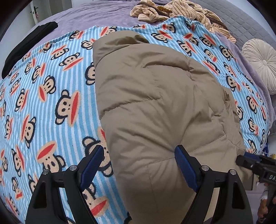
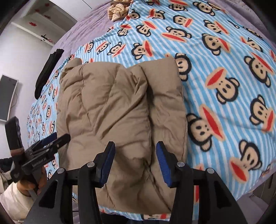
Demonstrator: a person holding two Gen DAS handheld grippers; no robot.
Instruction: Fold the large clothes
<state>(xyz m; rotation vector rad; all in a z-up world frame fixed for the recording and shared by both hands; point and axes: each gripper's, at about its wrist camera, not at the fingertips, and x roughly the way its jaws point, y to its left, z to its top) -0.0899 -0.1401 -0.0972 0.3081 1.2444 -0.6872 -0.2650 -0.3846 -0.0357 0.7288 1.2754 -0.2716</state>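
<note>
A tan quilted puffer jacket lies folded into a long bundle on a blue striped monkey-print blanket. My left gripper is open over the jacket's near left edge, empty. In the right wrist view the jacket shows two folded halves with a crease between them. My right gripper is open over the jacket's near end, empty. The left gripper also shows at that view's left edge, and the right gripper shows at the right edge of the left wrist view.
A black garment lies at the blanket's far left. A tan striped garment is heaped at the far side. A round cream cushion sits at the right. Purple bedding lies under the blanket. A wall screen hangs at left.
</note>
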